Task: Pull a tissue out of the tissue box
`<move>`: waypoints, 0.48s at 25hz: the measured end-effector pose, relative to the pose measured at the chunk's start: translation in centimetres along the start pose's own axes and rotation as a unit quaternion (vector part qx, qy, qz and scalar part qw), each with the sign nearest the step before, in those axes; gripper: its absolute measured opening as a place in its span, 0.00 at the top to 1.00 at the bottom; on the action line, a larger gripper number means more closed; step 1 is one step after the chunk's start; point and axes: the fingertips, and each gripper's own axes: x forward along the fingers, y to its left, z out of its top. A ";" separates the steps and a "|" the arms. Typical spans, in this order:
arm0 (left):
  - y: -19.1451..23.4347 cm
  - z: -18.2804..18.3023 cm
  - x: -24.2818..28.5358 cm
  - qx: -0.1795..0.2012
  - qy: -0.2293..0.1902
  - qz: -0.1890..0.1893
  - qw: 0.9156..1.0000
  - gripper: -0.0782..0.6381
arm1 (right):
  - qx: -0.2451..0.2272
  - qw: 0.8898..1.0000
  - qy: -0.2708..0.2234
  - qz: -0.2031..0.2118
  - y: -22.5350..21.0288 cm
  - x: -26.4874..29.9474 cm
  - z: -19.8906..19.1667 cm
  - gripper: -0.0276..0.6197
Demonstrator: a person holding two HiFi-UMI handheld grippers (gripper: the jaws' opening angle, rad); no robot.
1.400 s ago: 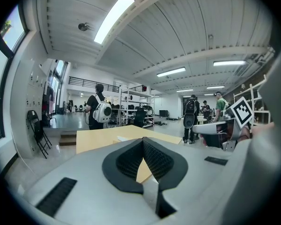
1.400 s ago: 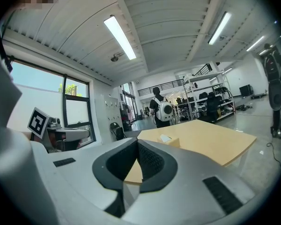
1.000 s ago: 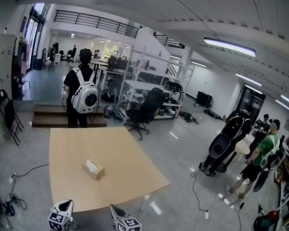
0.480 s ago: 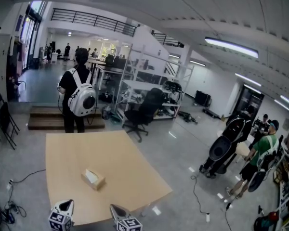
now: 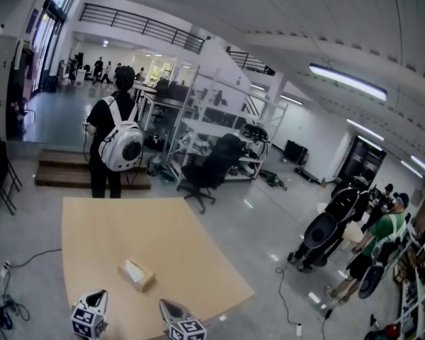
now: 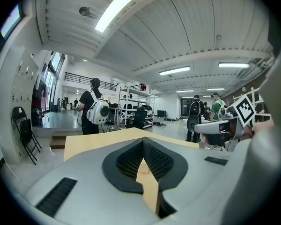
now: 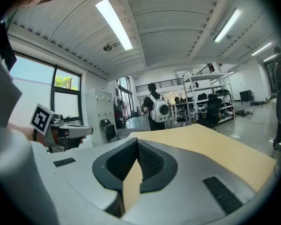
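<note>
Closer now to the box [image 5: 137, 275], left gripper [image 5: 95, 300] and right gripper [image 5: 168, 308] keep jaws pressed together, empty. Risk: unopened jaws shove the box instead of pinching the tissue [image 5: 132, 267].

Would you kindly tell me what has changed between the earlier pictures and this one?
The person carrying the grippers has stepped closer: the table and the tissue box now lie lower in the head view. Nothing was grasped or released. The box keeps its spot on the table; the left gripper and right gripper stay shut, empty.
</note>
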 end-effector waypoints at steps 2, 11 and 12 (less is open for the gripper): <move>0.7 -0.1 1.0 0.002 0.002 -0.003 1.000 0.88 | 0.002 1.000 0.000 -0.001 -0.4 1.3 0.2 0.94; 4.0 0.0 4.4 0.001 0.007 -0.002 1.000 0.88 | 0.002 1.000 0.006 0.011 -1.2 6.5 0.8 0.94; 4.3 0.1 4.5 0.000 0.007 -0.001 1.000 0.88 | 0.002 1.000 0.007 0.012 -1.2 7.0 0.9 0.94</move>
